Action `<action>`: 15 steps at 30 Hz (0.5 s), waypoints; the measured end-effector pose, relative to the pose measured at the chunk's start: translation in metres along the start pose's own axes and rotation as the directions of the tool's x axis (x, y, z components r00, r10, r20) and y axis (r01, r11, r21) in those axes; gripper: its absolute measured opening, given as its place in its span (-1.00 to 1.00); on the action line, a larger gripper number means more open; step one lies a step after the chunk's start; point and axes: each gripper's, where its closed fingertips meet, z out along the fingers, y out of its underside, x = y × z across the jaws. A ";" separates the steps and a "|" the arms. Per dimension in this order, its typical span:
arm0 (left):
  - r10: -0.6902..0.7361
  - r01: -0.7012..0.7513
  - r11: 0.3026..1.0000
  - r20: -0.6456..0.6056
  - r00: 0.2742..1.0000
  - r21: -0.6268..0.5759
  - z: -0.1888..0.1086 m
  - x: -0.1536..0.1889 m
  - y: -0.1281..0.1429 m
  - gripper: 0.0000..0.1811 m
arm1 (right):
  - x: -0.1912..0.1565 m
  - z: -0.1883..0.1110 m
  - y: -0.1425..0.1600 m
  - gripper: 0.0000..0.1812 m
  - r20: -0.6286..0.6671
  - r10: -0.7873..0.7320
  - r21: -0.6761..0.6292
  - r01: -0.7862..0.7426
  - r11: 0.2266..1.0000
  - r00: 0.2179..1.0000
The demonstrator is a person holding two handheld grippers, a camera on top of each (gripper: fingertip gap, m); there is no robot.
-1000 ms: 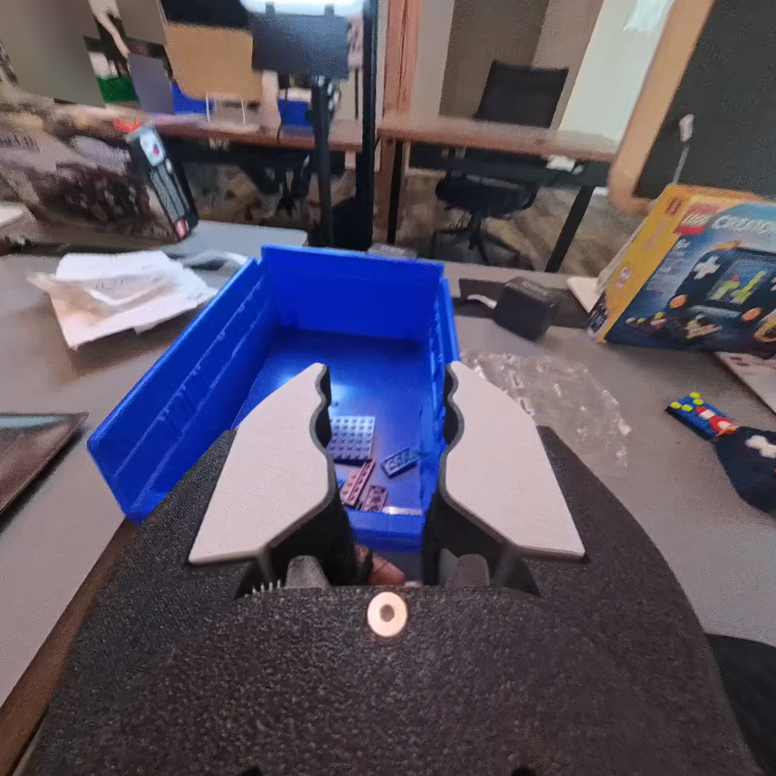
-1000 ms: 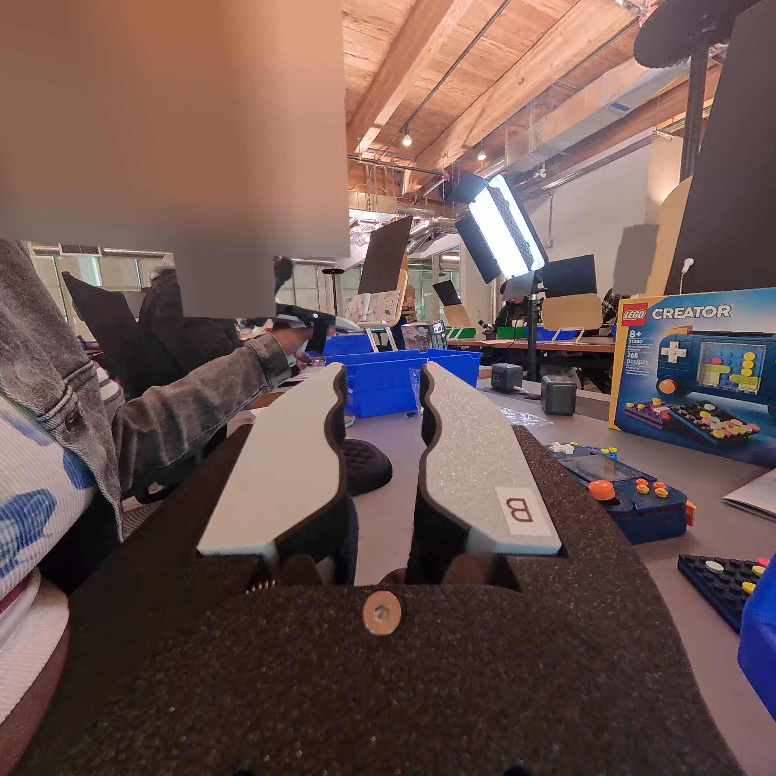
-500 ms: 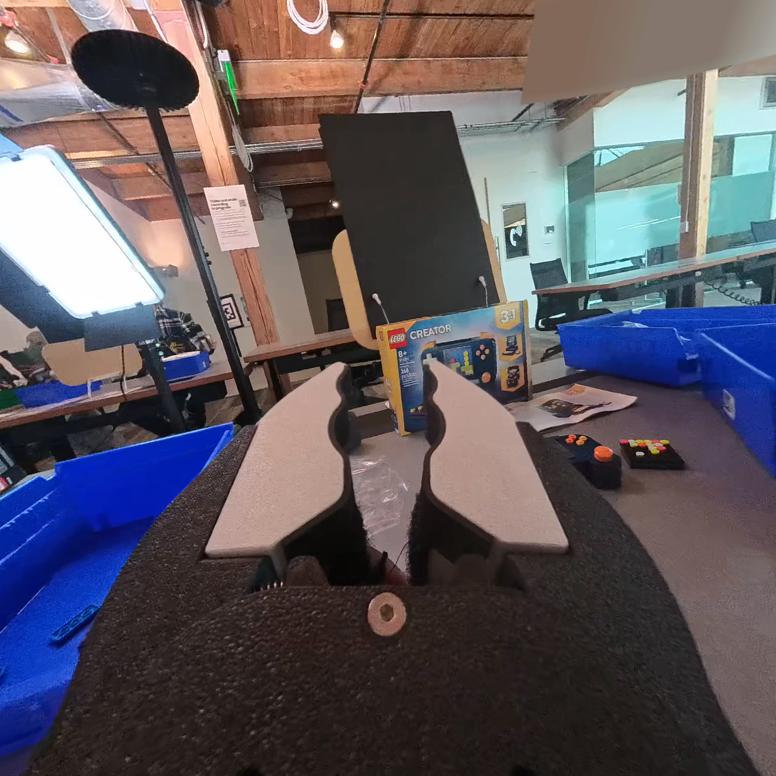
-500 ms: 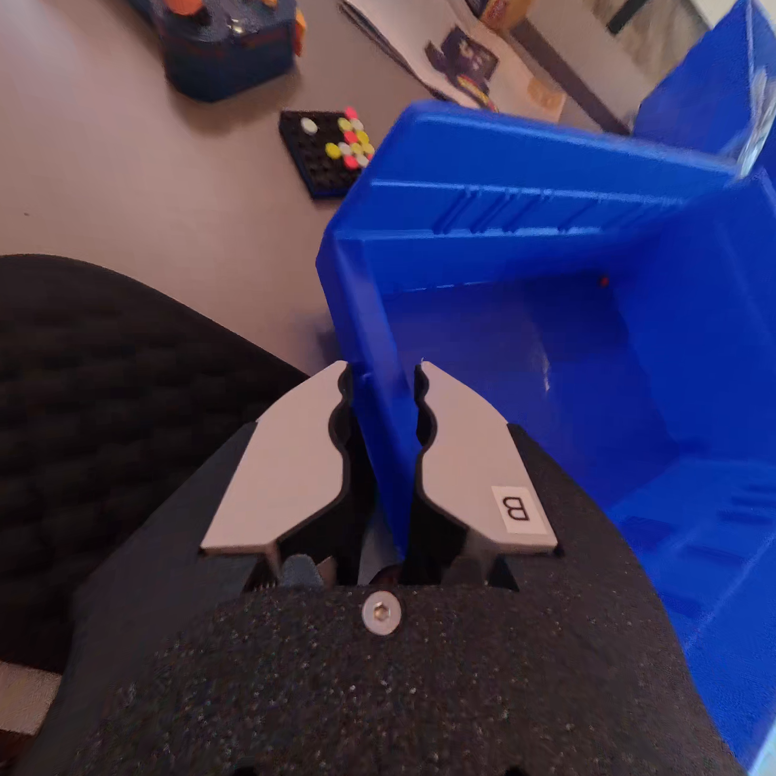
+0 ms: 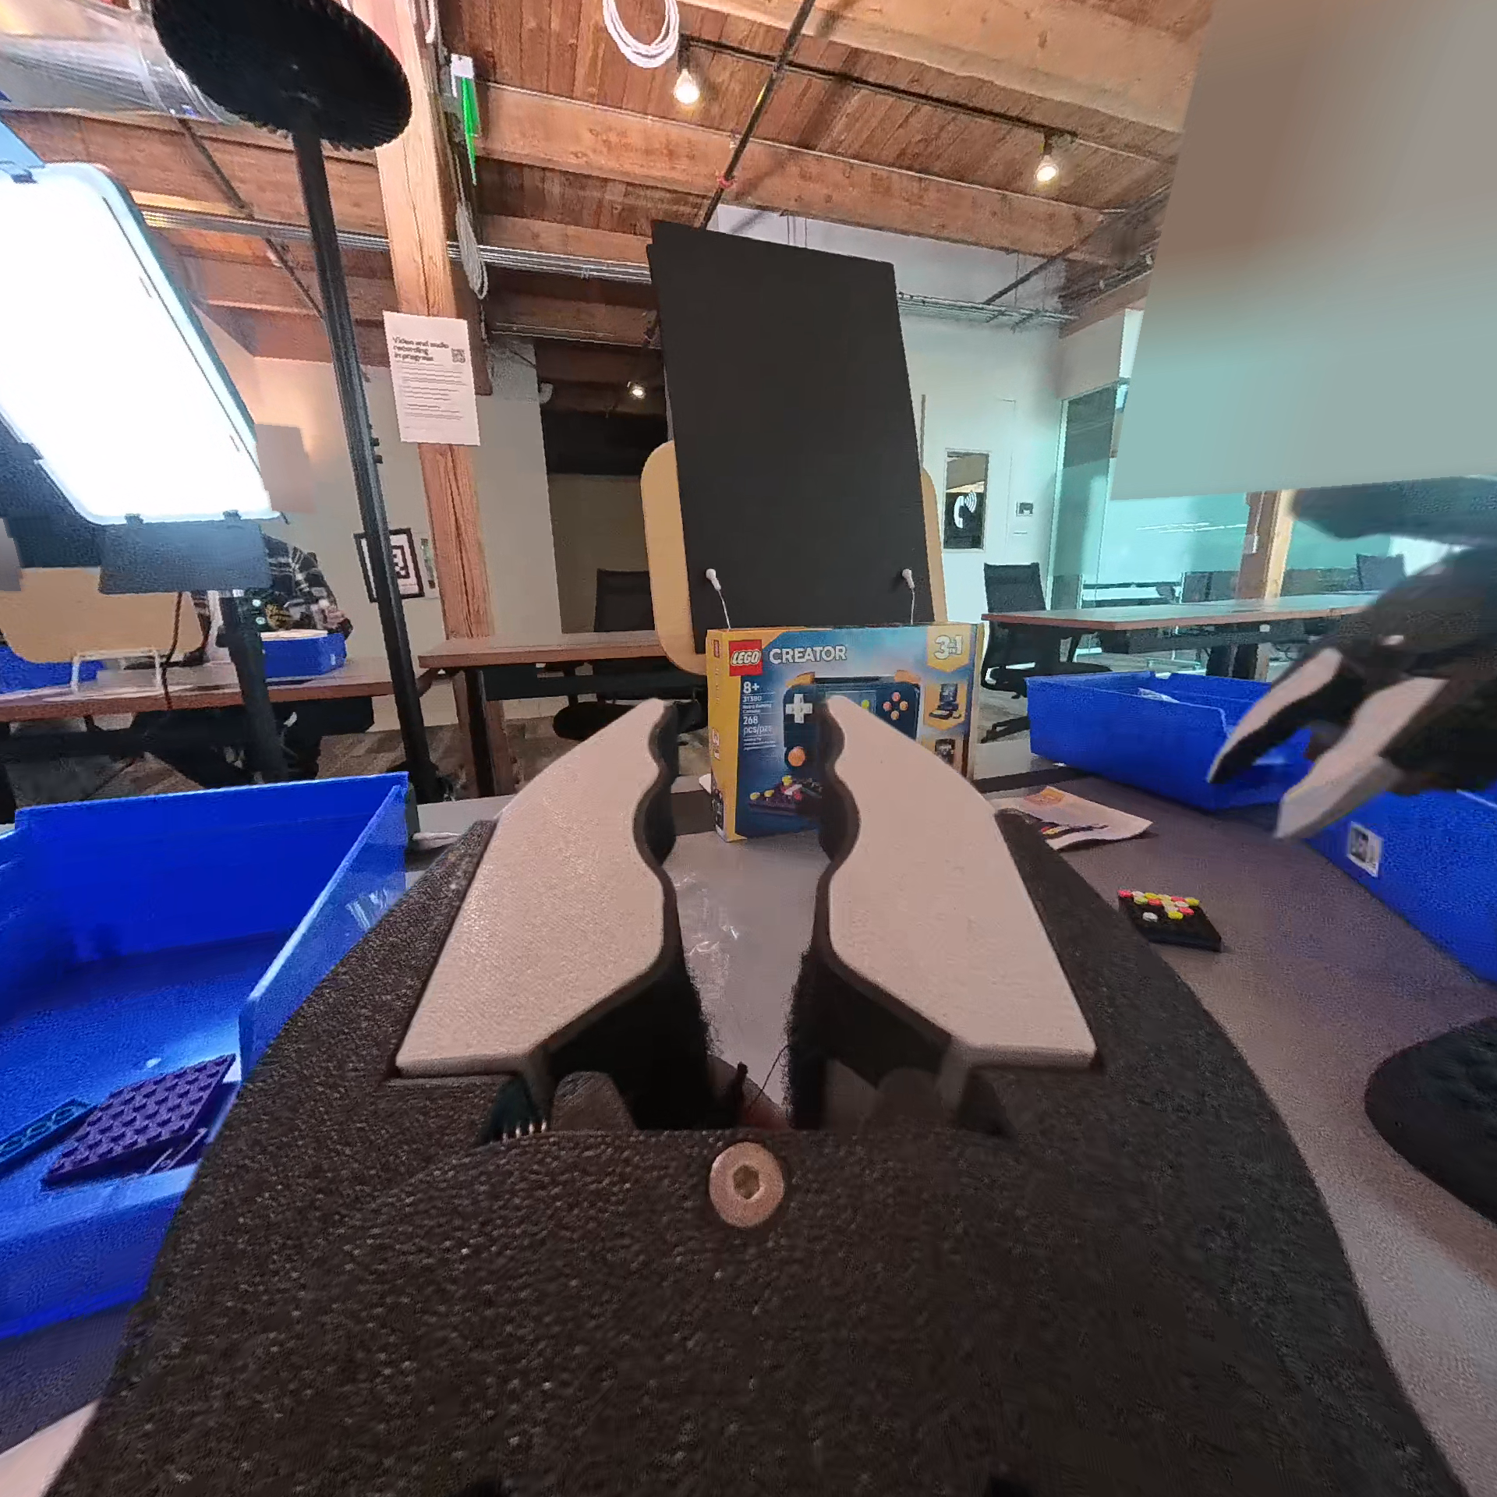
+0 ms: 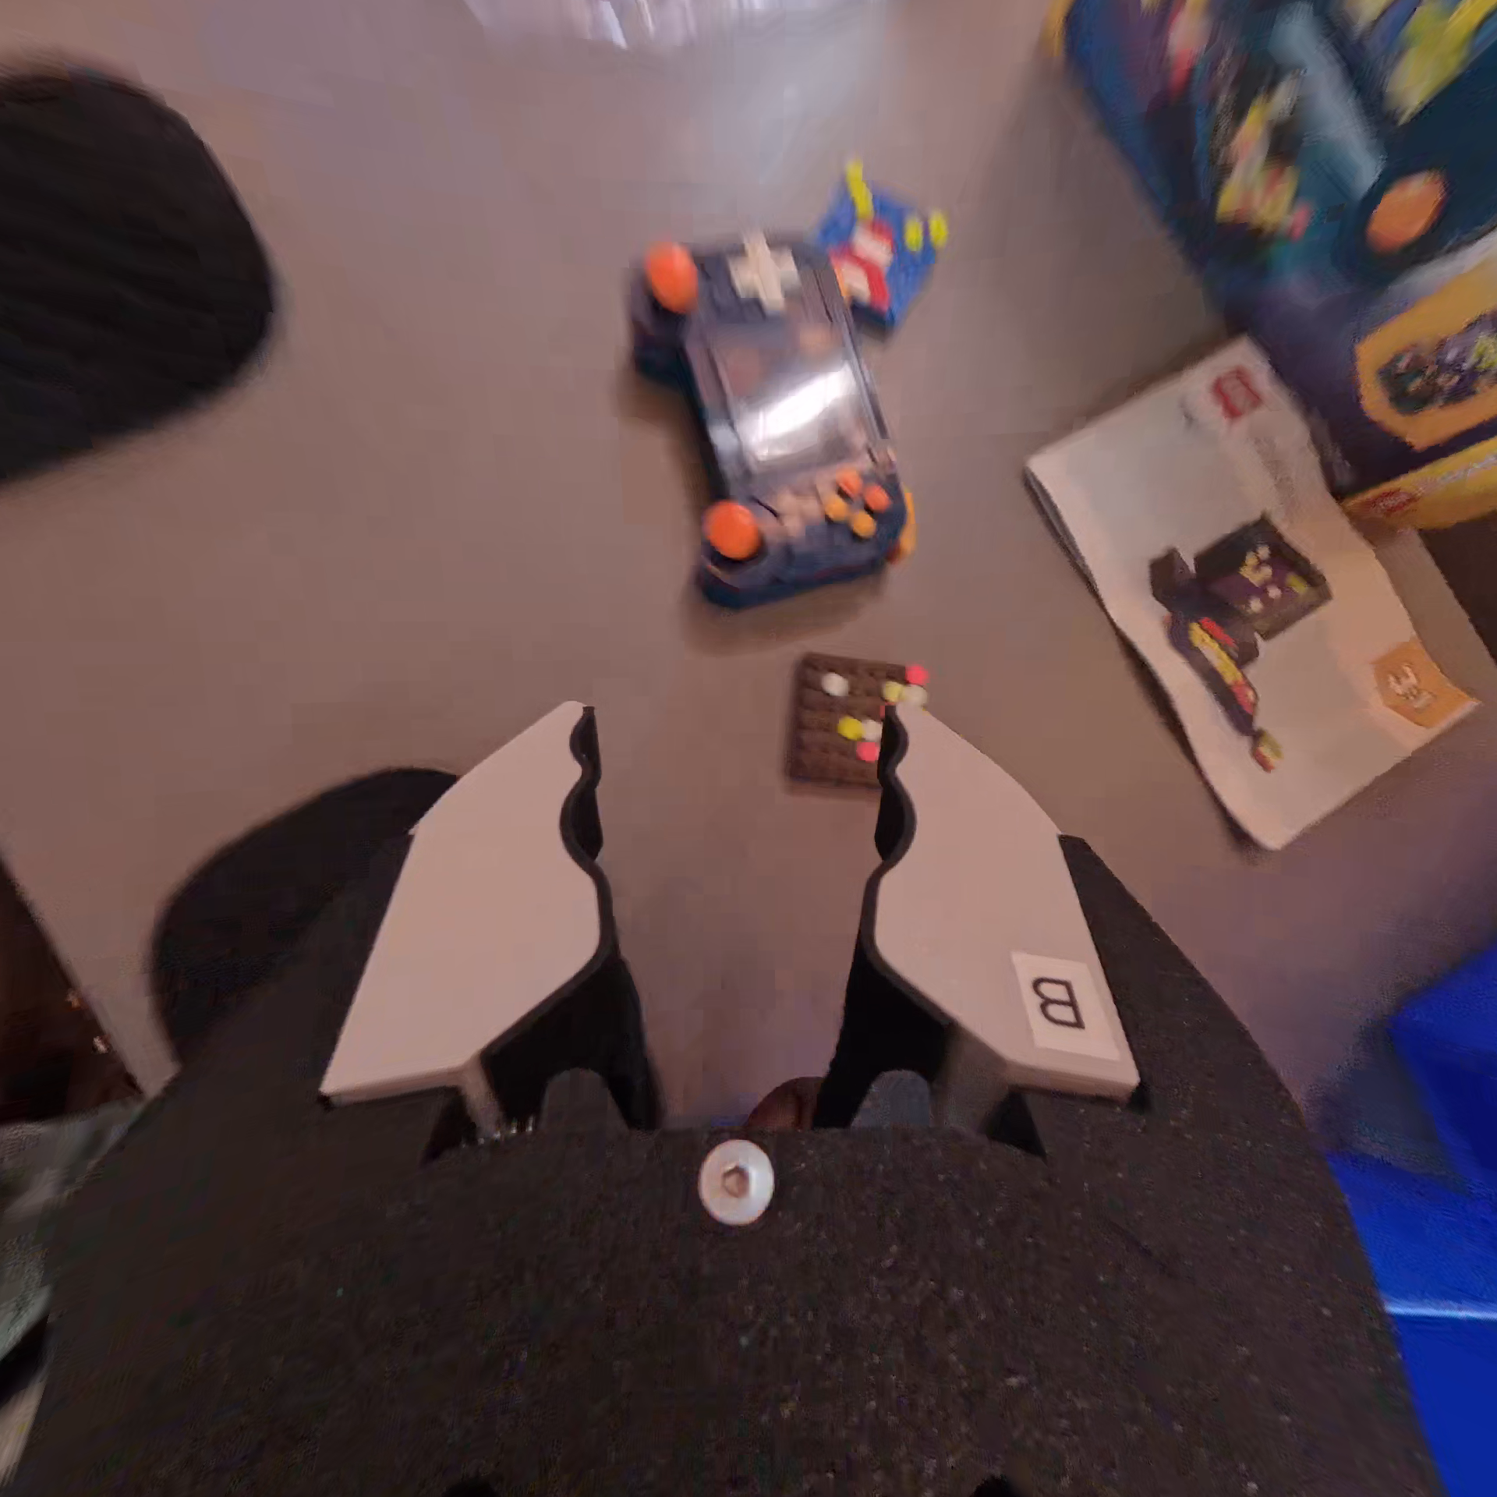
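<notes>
The left gripper [image 5: 747, 713] has two smooth grey fingers with wavy black inner edges, set in a bumpy black body; they stand a little apart with nothing between them, up in the air over the grey table [image 5: 1328, 931]. To its left, close by, sits a hard blue plastic bin [image 5: 202, 875] with straight walls and a flat purple studded plate [image 5: 142, 1118] inside. Far ahead stands a shiny cardboard toy box [image 5: 842, 729]. The right gripper [image 6: 739, 717] is spread wide and empty, pointing down at the table. Just past its right finger lies a small square black plate [image 6: 834, 733] dotted with round coloured studs. Farther off lies a dark blue brick-built game console [image 6: 769, 421] with orange knobs, and a paper booklet [image 6: 1247, 599] lies to the right. Bare table spreads out to the left of the console.
</notes>
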 end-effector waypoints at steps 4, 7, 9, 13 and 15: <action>-0.030 0.030 0.999 -0.009 1.000 -0.020 -0.006 -0.002 0.002 -0.70 | 0.039 0.046 0.021 -0.24 0.064 0.038 -0.345 -0.013 0.939 0.997; -0.069 0.068 0.998 -0.027 0.997 -0.012 -0.009 -0.005 0.001 -0.70 | 0.039 0.068 0.041 -0.16 0.071 0.055 -0.489 -0.013 0.872 0.996; -0.069 0.069 0.998 -0.038 0.997 -0.012 -0.009 -0.007 0.003 -0.61 | 0.038 0.079 0.051 -0.17 0.067 0.048 -0.522 -0.006 0.853 0.997; 0.018 -0.026 0.998 -0.136 0.991 -0.062 -0.005 0.010 0.016 -0.22 | 0.027 0.089 0.059 -0.43 0.064 0.108 -0.506 -0.061 0.860 0.992; 0.034 -0.092 0.973 -0.263 0.964 -0.213 -0.003 0.032 0.041 -0.05 | 0.004 0.085 0.060 -0.43 0.079 0.104 -0.511 -0.049 0.858 0.991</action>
